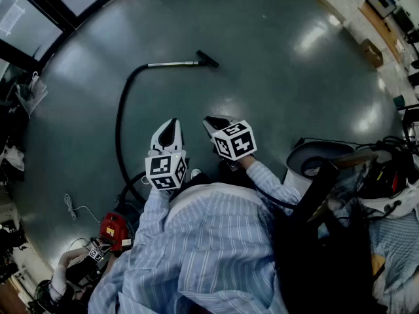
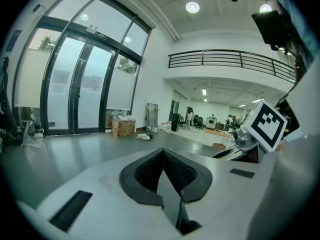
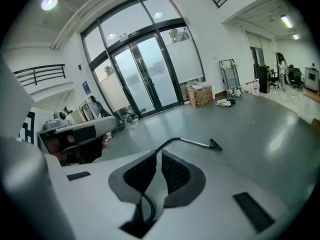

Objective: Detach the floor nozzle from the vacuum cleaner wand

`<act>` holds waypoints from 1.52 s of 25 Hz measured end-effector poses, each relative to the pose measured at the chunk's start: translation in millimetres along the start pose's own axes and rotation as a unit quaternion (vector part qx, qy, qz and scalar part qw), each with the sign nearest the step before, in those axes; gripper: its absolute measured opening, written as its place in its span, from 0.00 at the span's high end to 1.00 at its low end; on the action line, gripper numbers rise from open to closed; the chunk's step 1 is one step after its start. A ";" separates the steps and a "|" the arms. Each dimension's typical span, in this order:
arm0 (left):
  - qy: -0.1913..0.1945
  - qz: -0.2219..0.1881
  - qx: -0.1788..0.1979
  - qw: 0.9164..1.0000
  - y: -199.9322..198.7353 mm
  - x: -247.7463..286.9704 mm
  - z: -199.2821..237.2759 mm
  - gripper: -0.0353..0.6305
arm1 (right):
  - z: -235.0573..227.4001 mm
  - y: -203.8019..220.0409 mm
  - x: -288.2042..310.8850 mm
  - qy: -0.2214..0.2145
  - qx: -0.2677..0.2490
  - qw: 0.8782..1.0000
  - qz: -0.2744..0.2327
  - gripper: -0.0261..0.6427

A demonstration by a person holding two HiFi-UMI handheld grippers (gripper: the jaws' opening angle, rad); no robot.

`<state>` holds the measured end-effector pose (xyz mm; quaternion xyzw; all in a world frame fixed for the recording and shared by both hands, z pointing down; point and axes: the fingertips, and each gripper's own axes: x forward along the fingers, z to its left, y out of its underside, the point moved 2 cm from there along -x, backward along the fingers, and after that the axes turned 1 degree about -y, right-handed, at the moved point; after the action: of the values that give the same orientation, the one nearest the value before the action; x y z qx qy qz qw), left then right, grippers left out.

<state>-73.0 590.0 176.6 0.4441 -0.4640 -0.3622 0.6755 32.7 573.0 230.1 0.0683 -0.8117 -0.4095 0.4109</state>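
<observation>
The vacuum's metal wand (image 1: 171, 63) lies on the grey floor well ahead of me, with the small black floor nozzle (image 1: 208, 59) on its right end. A black hose (image 1: 120, 120) curves from the wand back to the red vacuum body (image 1: 112, 229) at my lower left. Both grippers are held in the air near my body, far from the wand. My left gripper (image 1: 171, 124) is shut and empty, as is my right gripper (image 1: 211, 121). In the right gripper view the wand (image 3: 196, 142) and nozzle (image 3: 215, 145) show beyond the shut jaws (image 3: 159, 156). The left gripper view shows only shut jaws (image 2: 162, 156).
A white round bin (image 1: 314, 160) stands at my right beside dark clutter and cables. A white cord (image 1: 73, 208) lies on the floor at left. A cardboard box (image 1: 371, 52) sits far right. Glass doors (image 2: 80, 91) stand ahead, with a box (image 2: 123, 128) nearby.
</observation>
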 end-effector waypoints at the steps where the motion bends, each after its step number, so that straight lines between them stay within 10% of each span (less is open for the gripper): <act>1: 0.000 0.000 0.001 1.000 0.3 1.0 0.6 0.94 | -0.7 -0.5 1.2 0.000 -0.001 1.000 0.000 0.90; 38: -0.062 0.008 -0.032 0.998 -4.5 70.2 -40.2 0.94 | -108.1 -7.2 -13.5 -0.034 0.032 0.999 0.011 0.90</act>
<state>-13.7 535.7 186.9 0.3952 -0.4962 -0.3984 0.6624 118.0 508.5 252.0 0.0583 -0.8386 -0.3807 0.3853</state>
